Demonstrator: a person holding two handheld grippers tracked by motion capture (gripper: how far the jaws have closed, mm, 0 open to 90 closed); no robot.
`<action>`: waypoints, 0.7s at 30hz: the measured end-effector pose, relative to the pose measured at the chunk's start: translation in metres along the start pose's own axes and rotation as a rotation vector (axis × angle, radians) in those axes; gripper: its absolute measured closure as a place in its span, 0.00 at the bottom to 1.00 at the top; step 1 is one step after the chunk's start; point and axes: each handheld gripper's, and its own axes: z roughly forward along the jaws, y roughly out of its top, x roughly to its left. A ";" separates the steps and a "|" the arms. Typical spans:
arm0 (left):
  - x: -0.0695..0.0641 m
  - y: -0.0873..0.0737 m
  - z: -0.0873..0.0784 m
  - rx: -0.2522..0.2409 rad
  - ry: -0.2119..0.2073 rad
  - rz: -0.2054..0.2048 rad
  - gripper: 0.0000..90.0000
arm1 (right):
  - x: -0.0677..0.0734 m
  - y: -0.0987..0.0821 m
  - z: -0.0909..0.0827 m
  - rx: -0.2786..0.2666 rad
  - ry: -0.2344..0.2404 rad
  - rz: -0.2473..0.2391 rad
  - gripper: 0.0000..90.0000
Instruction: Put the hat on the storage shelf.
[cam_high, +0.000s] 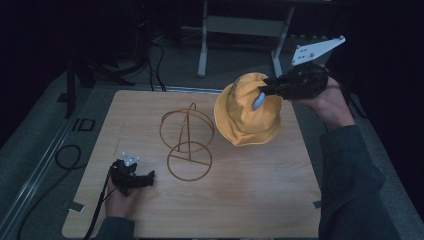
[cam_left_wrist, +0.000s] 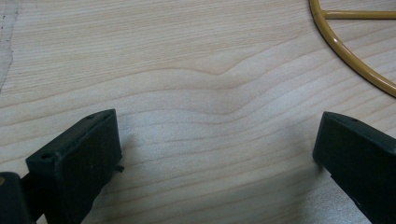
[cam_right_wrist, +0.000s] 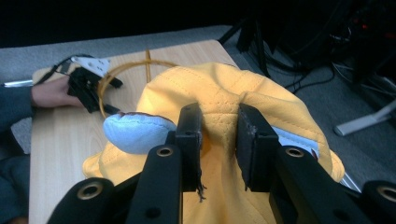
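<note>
Right tool (cam_high: 264, 90) pinches the yellow hat (cam_high: 247, 110) aloft beside the wire stand (cam_high: 187, 143); left tool (cam_high: 145, 178) rests wide on the surface (cam_high: 250, 185).

Wooden desk (cam_high: 260, 200) on grey floor (cam_high: 40, 125); black cables (cam_high: 65, 157) at left, white metal frame (cam_high: 202, 45) behind.
</note>
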 end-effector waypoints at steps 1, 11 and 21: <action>0.000 0.000 0.000 0.000 0.000 0.000 0.01 | 0.001 0.002 0.000 -0.009 0.007 -0.005 0.80; 0.000 0.000 0.000 -0.002 0.001 -0.001 0.01 | 0.012 0.024 0.017 -0.048 0.048 -0.038 0.80; 0.000 0.000 0.000 -0.001 0.000 -0.001 0.01 | 0.025 0.047 0.041 -0.091 0.100 -0.059 0.80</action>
